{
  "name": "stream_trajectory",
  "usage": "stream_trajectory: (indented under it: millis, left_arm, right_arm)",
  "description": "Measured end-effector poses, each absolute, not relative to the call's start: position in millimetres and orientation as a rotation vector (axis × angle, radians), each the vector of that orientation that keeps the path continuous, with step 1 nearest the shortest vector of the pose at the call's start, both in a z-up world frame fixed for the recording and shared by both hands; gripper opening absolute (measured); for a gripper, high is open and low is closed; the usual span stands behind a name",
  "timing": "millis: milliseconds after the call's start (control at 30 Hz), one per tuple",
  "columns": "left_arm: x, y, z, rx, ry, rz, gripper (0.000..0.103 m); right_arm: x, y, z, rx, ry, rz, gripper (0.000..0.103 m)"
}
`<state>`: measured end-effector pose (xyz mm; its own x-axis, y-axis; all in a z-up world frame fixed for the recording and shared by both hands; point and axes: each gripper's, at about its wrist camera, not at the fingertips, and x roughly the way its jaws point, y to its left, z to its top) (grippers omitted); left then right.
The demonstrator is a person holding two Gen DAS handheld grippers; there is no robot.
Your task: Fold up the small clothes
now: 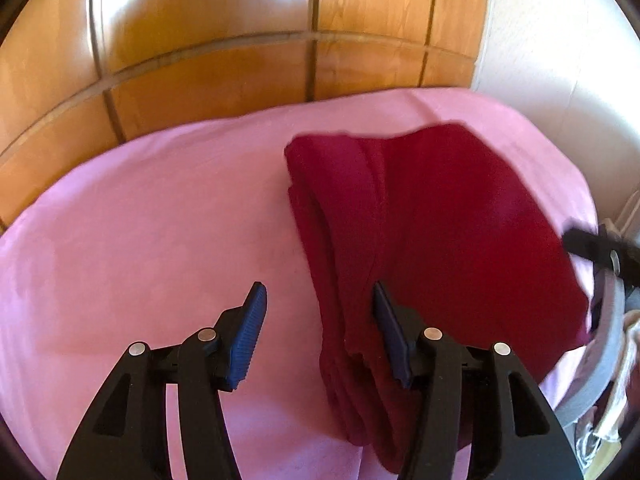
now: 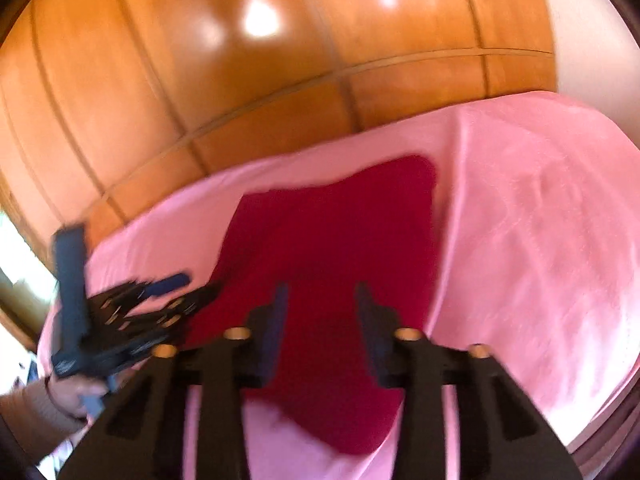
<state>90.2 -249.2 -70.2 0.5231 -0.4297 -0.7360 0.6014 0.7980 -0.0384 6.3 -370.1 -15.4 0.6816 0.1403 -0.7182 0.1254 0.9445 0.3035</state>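
The dark red garment [image 1: 440, 216] lies folded on the pink sheet [image 1: 140, 220], ahead of the open, empty left gripper [image 1: 318, 300] and beneath the parted, empty right gripper [image 2: 322, 300].

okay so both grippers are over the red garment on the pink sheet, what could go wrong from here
1. The red garment has layered folds along one edge; a pinch there might catch only some layers and undo the fold.
2. The left gripper and right gripper hang close together and could collide.
3. Either could snag the pink sheet too.
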Motion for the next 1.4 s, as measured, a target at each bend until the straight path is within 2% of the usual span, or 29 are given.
stream_trajectory:
  millis: [100, 200, 233, 267, 300, 367, 433, 500, 533, 633, 833, 1400]
  left_arm:
    - [89, -243, -69, 0.216, 0.816, -0.603, 0.059]
    - [81, -240, -54, 0.205, 0.807, -0.571, 0.059]
    - [73, -236, -45, 0.206, 0.781, -0.558, 0.060]
    - [67, -232, -39, 0.202, 0.765, -0.550, 0.067]
    - [61, -227, -33, 0.191, 0.748, -0.539, 0.070]
    - [45, -214, -18, 0.142, 0.706, -0.517, 0.075]
    - [32, -205, -10, 0.115, 0.679, -0.503, 0.081]
    - [22, -200, -4, 0.101, 0.657, -0.485, 0.084]
    - [16, -196, 0, 0.090, 0.647, -0.474, 0.089]
    - [2, -187, 6, 0.066, 0.628, -0.456, 0.091]
    - [-19, -173, 12, 0.049, 0.607, -0.424, 0.098]
    - [-29, -169, 19, 0.068, 0.578, -0.405, 0.099]
  right_arm:
    - [-1, -342, -52, 0.240, 0.896, -0.063, 0.024]
    - [-7, -328, -43, 0.226, 0.861, -0.100, 0.026]
    - [-12, -328, -38, 0.241, 0.848, -0.096, 0.035]
    - [-16, -329, -33, 0.264, 0.834, -0.091, 0.039]
    - [-21, -334, -22, 0.281, 0.819, -0.094, 0.046]
    - [-31, -328, -5, 0.283, 0.772, -0.118, 0.053]
    - [-30, -322, 10, 0.262, 0.732, -0.173, 0.072]
    - [-36, -313, 19, 0.232, 0.707, -0.231, 0.085]
    - [-34, -304, 25, 0.212, 0.695, -0.266, 0.091]
    - [-43, -292, 33, 0.185, 0.675, -0.345, 0.100]
    - [-47, -282, 46, 0.179, 0.666, -0.423, 0.100]
    - [-42, -284, 40, 0.160, 0.668, -0.422, 0.100]
